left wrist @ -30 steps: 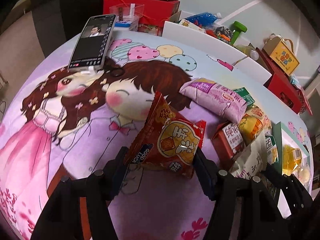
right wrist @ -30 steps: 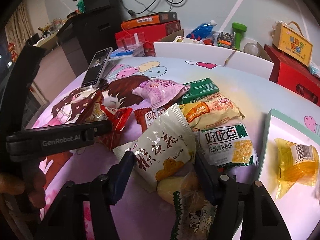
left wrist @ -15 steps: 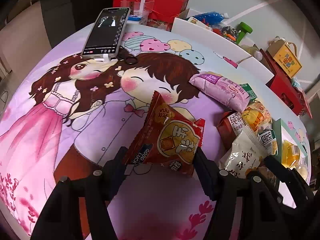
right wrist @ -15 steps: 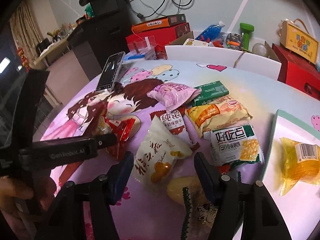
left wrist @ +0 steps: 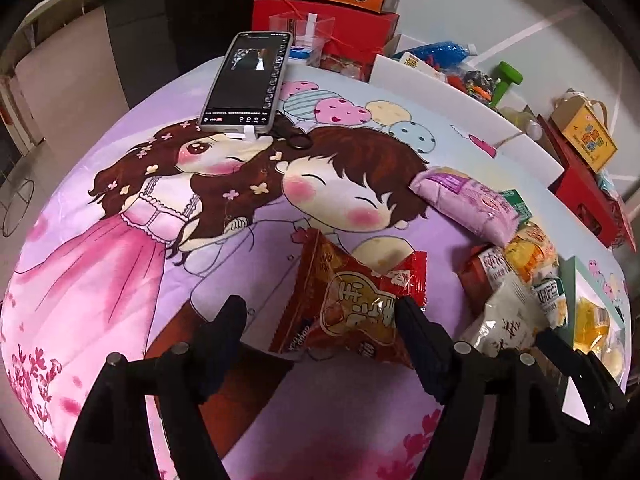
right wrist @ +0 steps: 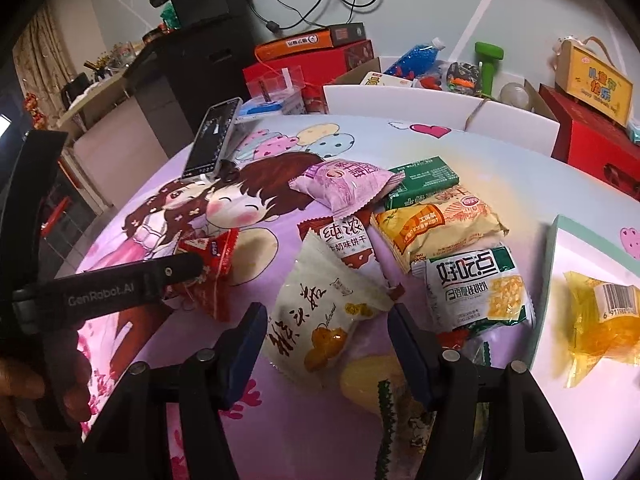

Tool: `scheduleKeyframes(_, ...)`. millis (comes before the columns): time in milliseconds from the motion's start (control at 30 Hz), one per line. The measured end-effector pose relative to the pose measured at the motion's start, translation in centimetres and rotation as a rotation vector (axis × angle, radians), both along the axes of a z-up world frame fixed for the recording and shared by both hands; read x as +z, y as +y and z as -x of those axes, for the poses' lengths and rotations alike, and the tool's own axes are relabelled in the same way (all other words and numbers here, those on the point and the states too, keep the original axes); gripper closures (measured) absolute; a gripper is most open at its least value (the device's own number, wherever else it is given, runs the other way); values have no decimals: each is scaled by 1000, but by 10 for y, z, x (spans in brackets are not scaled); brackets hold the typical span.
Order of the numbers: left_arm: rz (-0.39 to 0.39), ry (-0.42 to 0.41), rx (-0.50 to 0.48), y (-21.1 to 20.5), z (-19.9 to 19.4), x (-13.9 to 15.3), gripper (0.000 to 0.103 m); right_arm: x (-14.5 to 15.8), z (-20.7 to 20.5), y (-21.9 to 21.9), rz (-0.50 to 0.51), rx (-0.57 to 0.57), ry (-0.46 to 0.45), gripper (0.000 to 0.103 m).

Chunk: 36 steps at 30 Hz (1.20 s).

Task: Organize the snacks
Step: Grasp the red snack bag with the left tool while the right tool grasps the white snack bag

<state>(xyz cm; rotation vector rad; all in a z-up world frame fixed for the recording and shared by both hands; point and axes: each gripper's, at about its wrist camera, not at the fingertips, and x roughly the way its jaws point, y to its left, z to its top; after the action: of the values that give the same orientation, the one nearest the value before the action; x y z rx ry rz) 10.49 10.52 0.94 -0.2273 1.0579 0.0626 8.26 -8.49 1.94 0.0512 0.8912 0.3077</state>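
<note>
White tray (right wrist: pixel 554 276), right side of table: yellow wrapped snack (right wrist: pixel 604 316) lying in it, its far edge cut off by the frame. Left gripper (left wrist: pixel 320 320): jaws just having been opening, now standing spread, red packet (left wrist: pixel 352 304) lying crumpled on the cartoon cloth (left wrist: pixel 120 280) against the right finger, left finger clear of it. Right gripper (right wrist: pixel 326 334): jaws spread over a white bag (right wrist: pixel 324 316) without pinching it, with a half-hidden yellow item (right wrist: pixel 368 376) lying below it.
</note>
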Motion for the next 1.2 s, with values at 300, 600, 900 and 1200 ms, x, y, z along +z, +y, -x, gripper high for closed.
scheduleKeyframes(300, 34, -12, -31, -4, -12, -9, 26, -9, -8, 12, -4, -42, 15, 36)
scheduleKeyframes(600, 30, -8, -49, -11, -23, -18, 26, -16, -9, 32, 123, -66, -19, 36)
scheduleKeyframes(900, 5, -5, -56, -18, -24, -19, 26, -20, -8, 40, 184, -75, -51, 33)
scheduleKeyframes(1200, -22, -5, -58, -18, -22, -16, 32, -23, -7, 50, 252, -77, -64, 29)
